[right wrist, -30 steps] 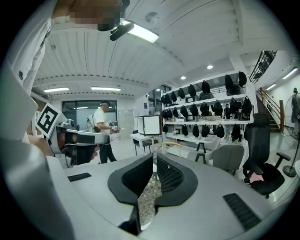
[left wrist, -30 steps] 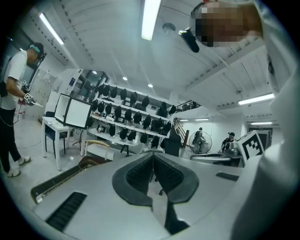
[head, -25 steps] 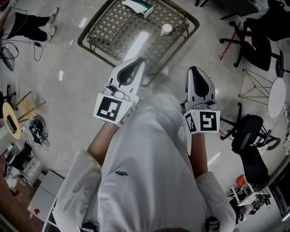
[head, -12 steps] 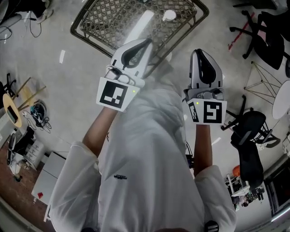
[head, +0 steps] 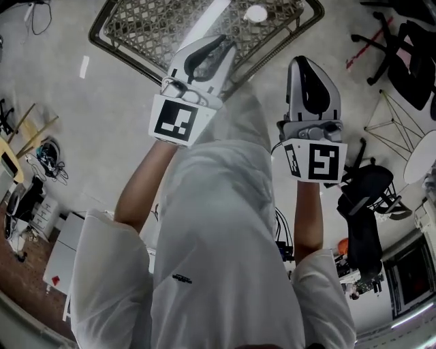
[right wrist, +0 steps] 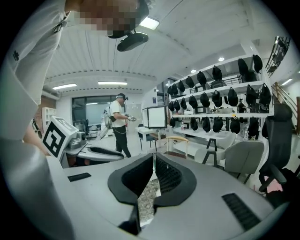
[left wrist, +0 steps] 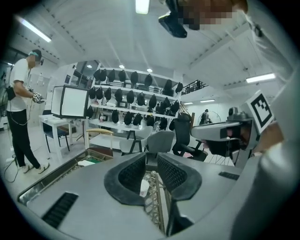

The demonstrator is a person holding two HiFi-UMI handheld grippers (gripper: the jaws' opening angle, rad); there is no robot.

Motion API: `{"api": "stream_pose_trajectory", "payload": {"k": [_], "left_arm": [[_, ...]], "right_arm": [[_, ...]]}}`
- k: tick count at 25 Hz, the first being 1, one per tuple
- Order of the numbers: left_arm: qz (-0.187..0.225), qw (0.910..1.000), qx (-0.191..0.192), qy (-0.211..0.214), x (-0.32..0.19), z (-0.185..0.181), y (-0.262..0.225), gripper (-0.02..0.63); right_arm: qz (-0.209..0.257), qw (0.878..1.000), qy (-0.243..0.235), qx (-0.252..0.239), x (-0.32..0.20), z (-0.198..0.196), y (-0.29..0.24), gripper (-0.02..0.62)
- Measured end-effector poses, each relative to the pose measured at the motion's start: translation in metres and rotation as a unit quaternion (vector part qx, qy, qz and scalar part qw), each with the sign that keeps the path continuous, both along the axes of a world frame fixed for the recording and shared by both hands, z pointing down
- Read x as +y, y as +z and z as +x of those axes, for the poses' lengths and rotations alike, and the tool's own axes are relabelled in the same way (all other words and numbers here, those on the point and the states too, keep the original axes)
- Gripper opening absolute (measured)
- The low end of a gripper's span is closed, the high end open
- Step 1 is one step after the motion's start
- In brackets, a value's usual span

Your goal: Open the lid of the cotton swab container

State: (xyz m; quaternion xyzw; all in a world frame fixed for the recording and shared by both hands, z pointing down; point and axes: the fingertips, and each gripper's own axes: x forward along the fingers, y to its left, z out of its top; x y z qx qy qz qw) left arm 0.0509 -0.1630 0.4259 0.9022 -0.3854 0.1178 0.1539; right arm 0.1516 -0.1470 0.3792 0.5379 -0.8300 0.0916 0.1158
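Note:
A round white container (head: 256,13) stands on the lattice-topped table (head: 150,31) at the top of the head view, well ahead of both grippers. My left gripper (head: 225,43) points toward the table's near edge. In the left gripper view its jaws (left wrist: 151,160) are opening, with a narrow gap and nothing between the pads; only the table's lattice shows through. My right gripper (head: 304,63) is held beside it, level with it, over the floor. In the right gripper view its jaws (right wrist: 153,161) are shut and empty.
Black office chairs (head: 368,204) and a small round white table (head: 419,153) stand at the right. Cables (head: 48,157) lie on the floor at the left. A person (left wrist: 21,108) stands by a desk, with shelves of dark gear (left wrist: 131,98) behind the table.
Both grippers have moved up and forward in the head view. The table and the white container have slid toward the top edge of the frame.

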Motion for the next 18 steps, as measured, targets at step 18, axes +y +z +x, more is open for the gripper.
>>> {"api": "stream_pose_trajectory", "payload": {"k": [18], "left_arm": [[0.037, 0.9918, -0.096, 0.075, -0.036, 0.035, 0.143, 0.236]], "right_arm": [[-0.044, 0.999, 0.025, -0.003, -0.037, 0.010, 0.106, 0.000]]}}
